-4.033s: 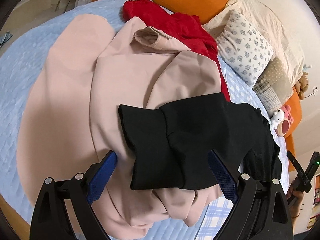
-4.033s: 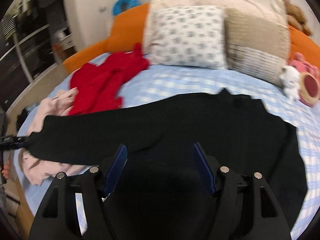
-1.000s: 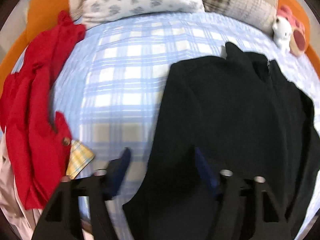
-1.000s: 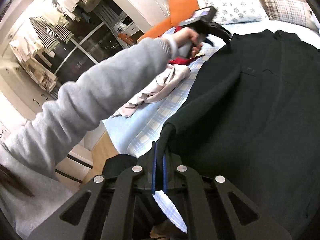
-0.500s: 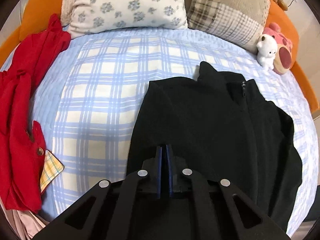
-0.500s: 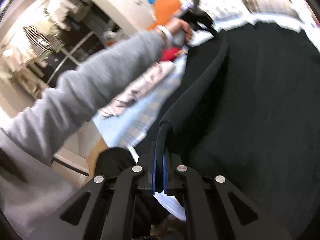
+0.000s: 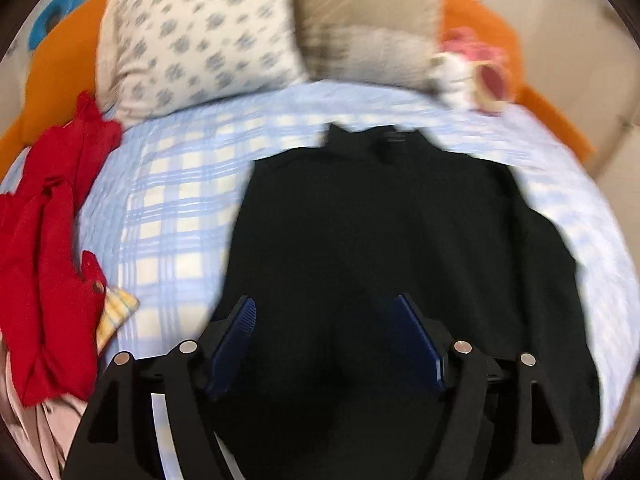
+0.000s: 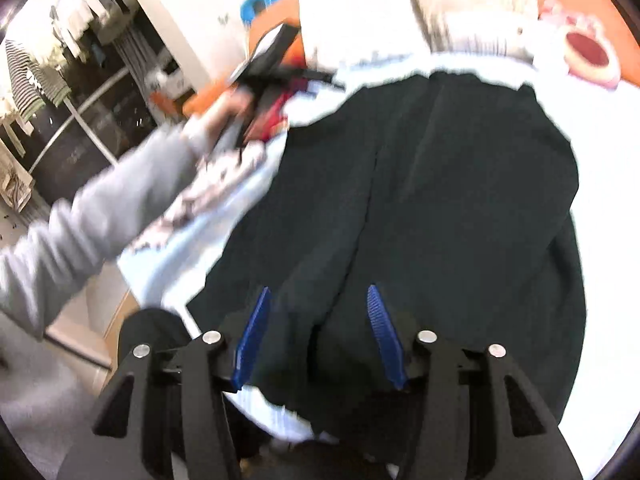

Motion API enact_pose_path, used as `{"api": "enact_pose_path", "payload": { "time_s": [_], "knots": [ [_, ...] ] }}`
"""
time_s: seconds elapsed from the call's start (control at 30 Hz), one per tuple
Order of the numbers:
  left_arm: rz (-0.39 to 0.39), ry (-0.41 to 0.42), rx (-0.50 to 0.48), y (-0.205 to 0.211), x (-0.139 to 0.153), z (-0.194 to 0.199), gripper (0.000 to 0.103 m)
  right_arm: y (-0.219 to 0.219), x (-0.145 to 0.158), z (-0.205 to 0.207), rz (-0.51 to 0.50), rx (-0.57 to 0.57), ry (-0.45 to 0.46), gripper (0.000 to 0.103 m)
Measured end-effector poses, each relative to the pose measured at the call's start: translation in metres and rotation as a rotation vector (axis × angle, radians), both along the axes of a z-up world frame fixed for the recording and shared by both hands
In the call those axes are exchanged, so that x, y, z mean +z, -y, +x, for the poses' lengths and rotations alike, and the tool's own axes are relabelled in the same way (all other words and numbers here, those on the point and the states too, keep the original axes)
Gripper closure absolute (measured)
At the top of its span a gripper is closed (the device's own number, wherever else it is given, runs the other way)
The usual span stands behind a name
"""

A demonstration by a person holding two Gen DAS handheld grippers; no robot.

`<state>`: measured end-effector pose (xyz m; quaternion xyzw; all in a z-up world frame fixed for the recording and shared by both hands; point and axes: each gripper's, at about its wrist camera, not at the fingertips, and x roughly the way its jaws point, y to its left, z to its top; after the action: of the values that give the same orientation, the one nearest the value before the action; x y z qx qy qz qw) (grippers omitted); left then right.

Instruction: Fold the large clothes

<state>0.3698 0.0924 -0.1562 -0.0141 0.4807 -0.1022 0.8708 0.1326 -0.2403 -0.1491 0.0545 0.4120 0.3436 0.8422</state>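
Note:
A black zip-neck top [image 7: 380, 232] lies spread on the blue plaid bedcover [image 7: 180, 200], collar toward the pillows. My left gripper [image 7: 326, 320] hovers over its lower part, the jaws opening and the blue pads clear of the cloth. In the right wrist view a long fold of the black top [image 8: 440, 200] runs up from between the pads of my right gripper [image 8: 318, 320]. Those jaws are opening too and do not press on it. A hand in a grey sleeve [image 8: 100, 220] holds the left gripper [image 8: 272, 60] above the top's left edge.
A red garment [image 7: 48, 240] and a pink one [image 7: 24, 420] lie at the left of the bed. Pillows [image 7: 192, 40], a plush toy [image 7: 476, 72] and an orange headboard [image 7: 52, 80] line the far side. The bed's near edge [image 8: 120, 312] drops to the floor.
Both grippers were shut on the black top's edge half a second ago; both now stand open and have let it go. The left one has lifted and drawn back.

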Motion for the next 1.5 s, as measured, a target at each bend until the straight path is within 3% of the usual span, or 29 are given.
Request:
{"api": "enact_pose_path", "payload": {
  "time_s": [0.03,0.1,0.23,0.37,0.47,0.53,0.6,0.63,0.7,0.77,0.87,1.0,1.27,1.33,1.37,1.43,1.5],
  "knots": [
    [-0.015,0.004,-0.053,0.006,0.006,-0.023,0.029,-0.003,0.003,0.003,0.012,-0.002,0.017,0.072],
    [-0.032,-0.004,-0.117,0.015,0.007,-0.053,0.029,-0.016,0.004,0.006,0.037,0.02,0.024,0.083],
    [-0.053,-0.102,-0.218,0.032,-0.023,-0.099,0.032,-0.055,-0.016,0.008,-0.063,0.076,0.01,0.085],
    [-0.013,-0.217,-0.217,0.04,-0.073,-0.109,0.036,-0.078,-0.052,0.013,-0.237,0.066,-0.04,0.086],
    [0.023,-0.181,-0.221,0.045,-0.079,-0.112,0.036,-0.087,-0.073,0.017,-0.32,0.065,-0.071,0.087],
    [0.022,-0.185,-0.213,0.046,-0.074,-0.111,0.035,-0.092,-0.069,0.011,-0.357,0.047,-0.043,0.084],
    [-0.008,-0.185,-0.194,0.041,-0.063,-0.11,0.031,-0.107,-0.053,-0.004,-0.379,0.06,0.035,0.072],
    [-0.023,-0.173,-0.178,0.035,-0.055,-0.11,0.029,-0.115,-0.043,-0.013,-0.358,0.075,0.072,0.051],
    [-0.059,-0.143,-0.143,0.018,-0.036,-0.11,0.023,-0.139,-0.025,-0.038,-0.284,0.129,0.152,0.022],
    [-0.08,-0.12,-0.09,-0.005,-0.022,-0.109,0.02,-0.169,-0.022,-0.055,-0.262,0.196,0.192,0.023],
    [-0.12,-0.112,-0.021,-0.037,-0.014,-0.116,0.02,-0.225,-0.039,-0.067,-0.287,0.282,0.175,0.033],
    [-0.166,-0.123,0.029,-0.069,-0.022,-0.137,0.02,-0.272,-0.066,-0.065,-0.369,0.293,0.189,0.039],
    [-0.205,-0.183,0.103,-0.121,-0.051,-0.163,0.02,-0.304,-0.113,-0.062,-0.535,0.311,0.216,0.04],
    [-0.223,-0.186,0.113,-0.129,-0.053,-0.165,0.02,-0.309,-0.117,-0.062,-0.545,0.334,0.211,0.069],
    [-0.233,-0.189,0.116,-0.132,-0.053,-0.164,0.02,-0.31,-0.121,-0.058,-0.53,0.338,0.178,0.07],
    [-0.244,-0.187,0.111,-0.135,-0.052,-0.161,0.02,-0.303,-0.12,-0.054,-0.493,0.325,0.156,0.098],
    [-0.251,-0.18,0.108,-0.133,-0.049,-0.154,0.02,-0.294,-0.116,-0.046,-0.432,0.312,0.1,0.099]
  ]
}}
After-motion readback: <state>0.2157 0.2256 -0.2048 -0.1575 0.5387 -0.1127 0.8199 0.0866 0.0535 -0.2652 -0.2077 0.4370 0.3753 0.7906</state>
